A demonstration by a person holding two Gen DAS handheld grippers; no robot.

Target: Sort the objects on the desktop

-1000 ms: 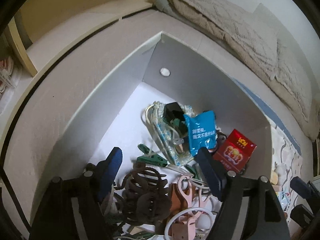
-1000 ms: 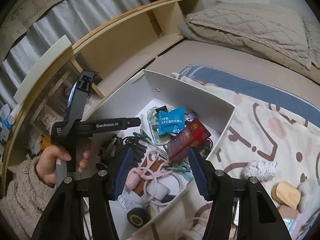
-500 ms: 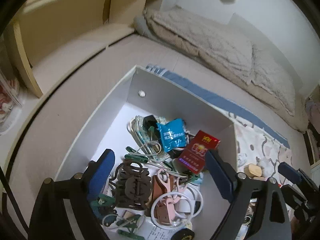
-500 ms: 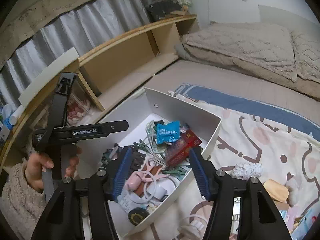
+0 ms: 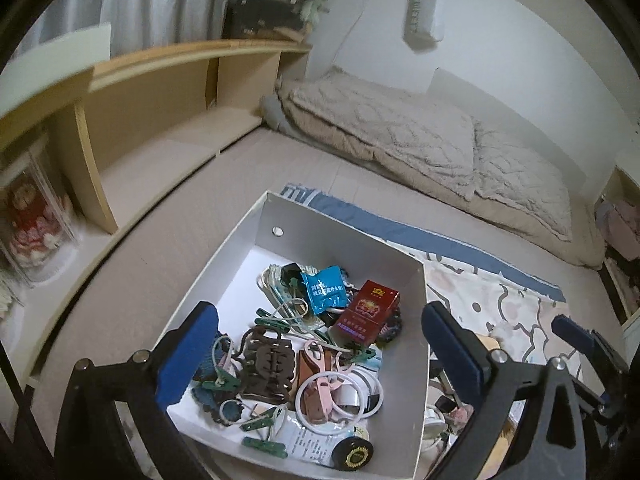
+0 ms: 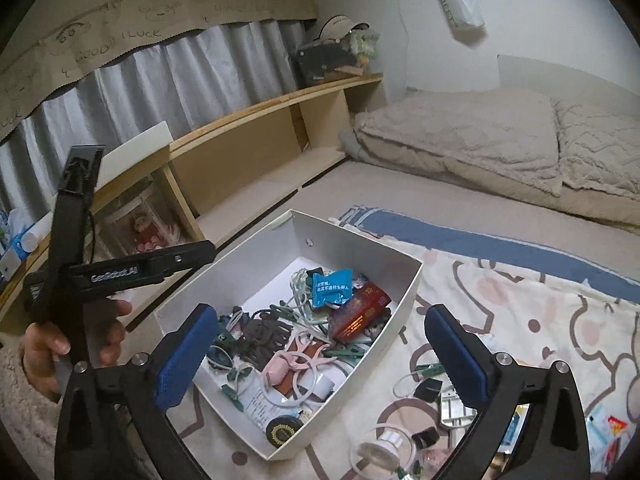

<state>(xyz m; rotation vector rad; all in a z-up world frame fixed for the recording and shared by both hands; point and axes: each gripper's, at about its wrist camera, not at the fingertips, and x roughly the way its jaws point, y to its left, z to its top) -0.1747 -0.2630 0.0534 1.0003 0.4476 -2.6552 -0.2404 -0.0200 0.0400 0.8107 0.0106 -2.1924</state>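
A white open box point(image 5: 344, 220) point(image 6: 360, 236) sits on the bed with a heap of small things in it. Among them are a red cigarette pack point(image 5: 368, 310) point(image 6: 360, 314), a blue sachet point(image 5: 326, 288) point(image 6: 332, 286), a brown hair claw point(image 5: 268, 360) point(image 6: 264, 336), pink loops point(image 5: 320, 384), green clothespins and a black round cap point(image 5: 352, 454) point(image 6: 284, 430). My left gripper point(image 5: 320, 332) hangs above the box's near side, jaws opening wide with nothing between them. My right gripper point(image 6: 320, 340) hovers over the box's near corner, its jaws also opening and empty.
Loose bits lie on the patterned sheet right of the box: a clear ring point(image 6: 380, 448) and black clips point(image 6: 428, 388). A hand point(image 6: 44, 344) holds the left tool's black frame point(image 6: 120, 274). A wooden shelf point(image 6: 260, 120) runs along the left, and beige bedding point(image 6: 500, 132) lies behind.
Both grippers have risen and drawn back from the box, so the whole box now shows. Both pairs of jaws have spread much wider, the right one most. The box contents lie still.
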